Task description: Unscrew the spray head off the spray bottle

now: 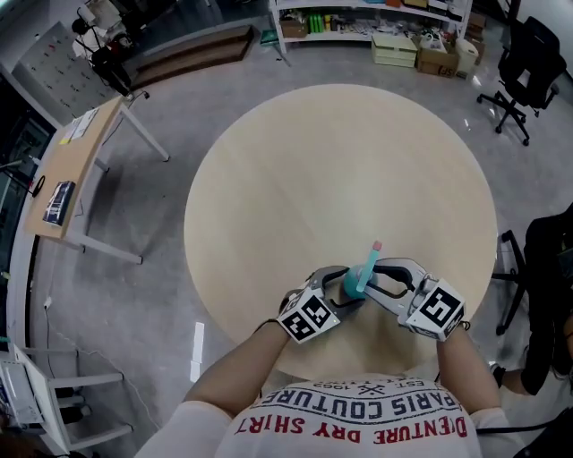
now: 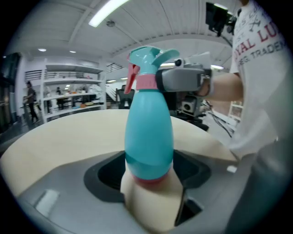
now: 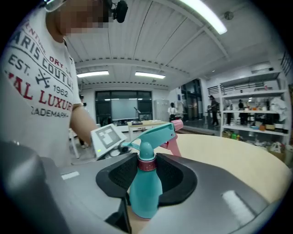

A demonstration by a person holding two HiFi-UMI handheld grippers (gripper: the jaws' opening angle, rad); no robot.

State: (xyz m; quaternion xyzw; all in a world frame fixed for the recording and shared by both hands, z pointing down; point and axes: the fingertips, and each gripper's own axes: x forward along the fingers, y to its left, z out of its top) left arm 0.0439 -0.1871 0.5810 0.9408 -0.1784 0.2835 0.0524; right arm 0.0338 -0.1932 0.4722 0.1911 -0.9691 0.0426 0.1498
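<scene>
We take the round table (image 1: 340, 161) as our mark. Over its near edge, a little right of its middle, is the spray bottle (image 1: 356, 284); whether it rests on the top or is held just above it, we cannot tell. The spray head (image 1: 369, 255) on top reaches toward the table's centre. The left gripper (image 1: 340, 291) comes in from the near left, its jaws either side of the bottle's lower body. The right gripper (image 1: 376, 273) comes in from the near right, jaws either side of the collar. A desk (image 1: 76, 170) stands left of the table, shelves (image 1: 358, 18) and boxes (image 1: 439, 55) behind it, and an office chair (image 1: 524, 67) at its right rear.
</scene>
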